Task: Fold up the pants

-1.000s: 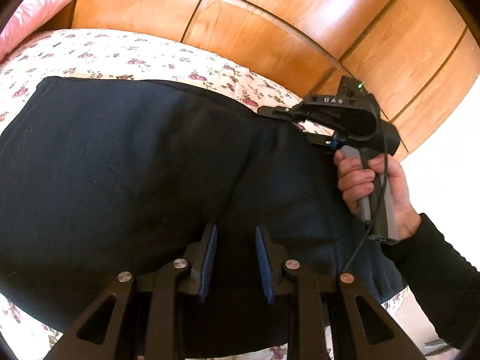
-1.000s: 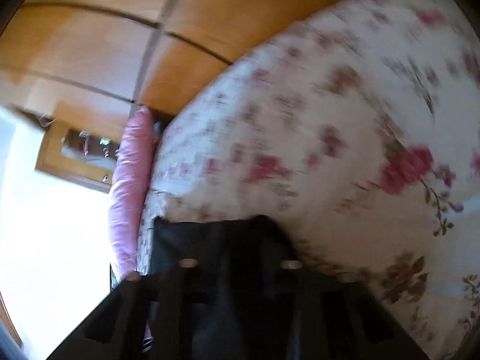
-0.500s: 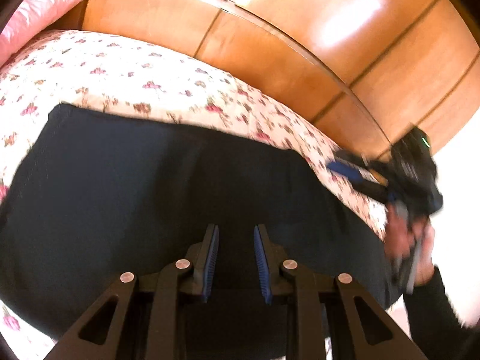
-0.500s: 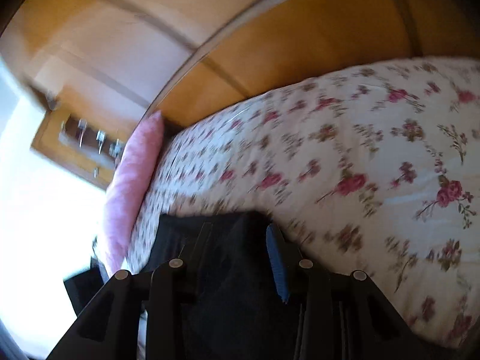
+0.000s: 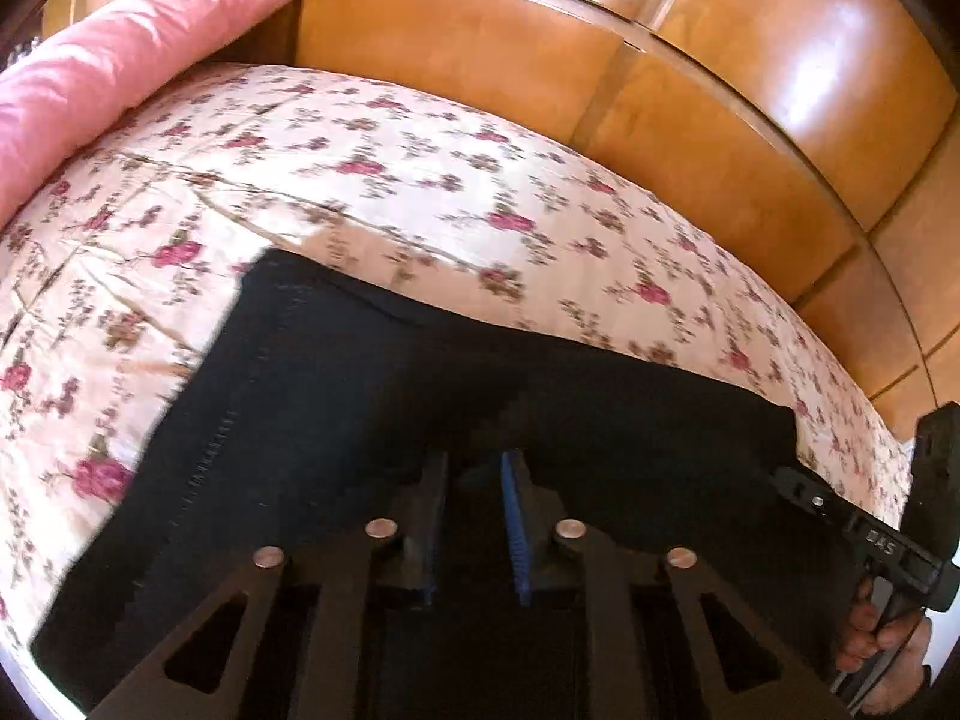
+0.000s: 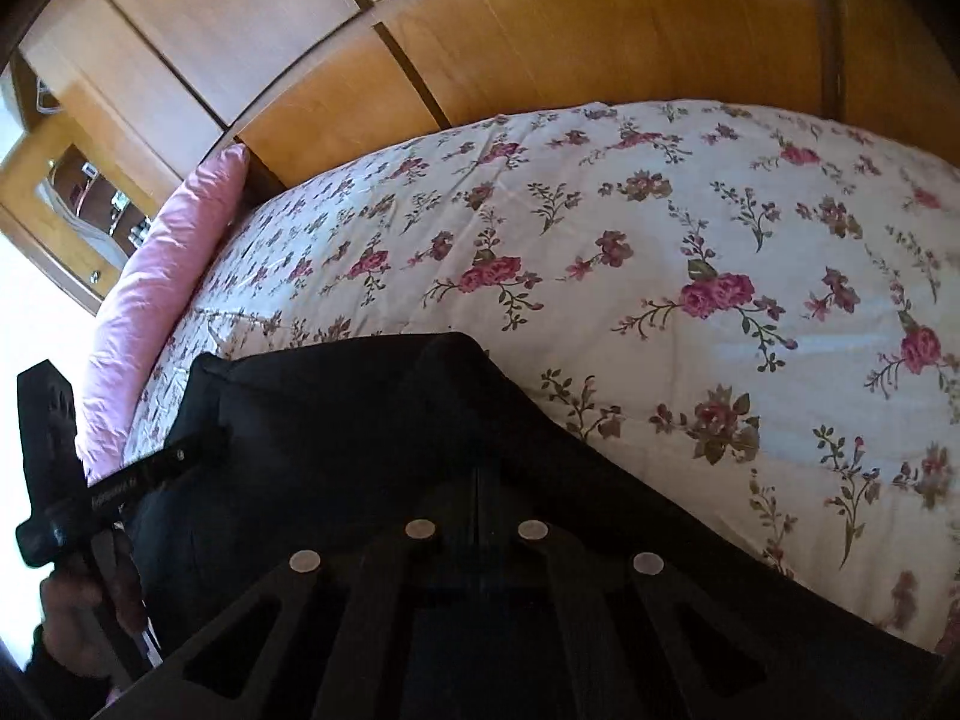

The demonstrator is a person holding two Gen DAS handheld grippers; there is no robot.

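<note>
Though smeared a little toward the rims, show between them one bed under a cream spread printed with dark pink roses. Runs along its far edge into glossy orange-brown wood panelling, with a pink pillow propped at the far left corner.

Lie dark and flat over the near part of the bed: the black pants, one stitched seam slanting toward the near left edge.

Hovers over the middle of the cloth, pointing steeply down: left gripper, fingers narrowly parted and closing, a slim gap between the blue pads; cannot tell whether any fabric sits in that gap.

Points down at the pants nearer the right edge of the bed: right gripper, fingers fully together; cannot tell whether cloth is pinched between them, though the fabric rises in a soft peak just beyond the tips.

Gives, from the left wrist alone, the seam and the right hand on its handle, that tool's tips at the pants' right end.

Gives, from the right wrist alone, a wood-framed mirror beyond the pillow, a wide bare stretch of bedspread to the right, and the left hand gripping its handle.
</note>
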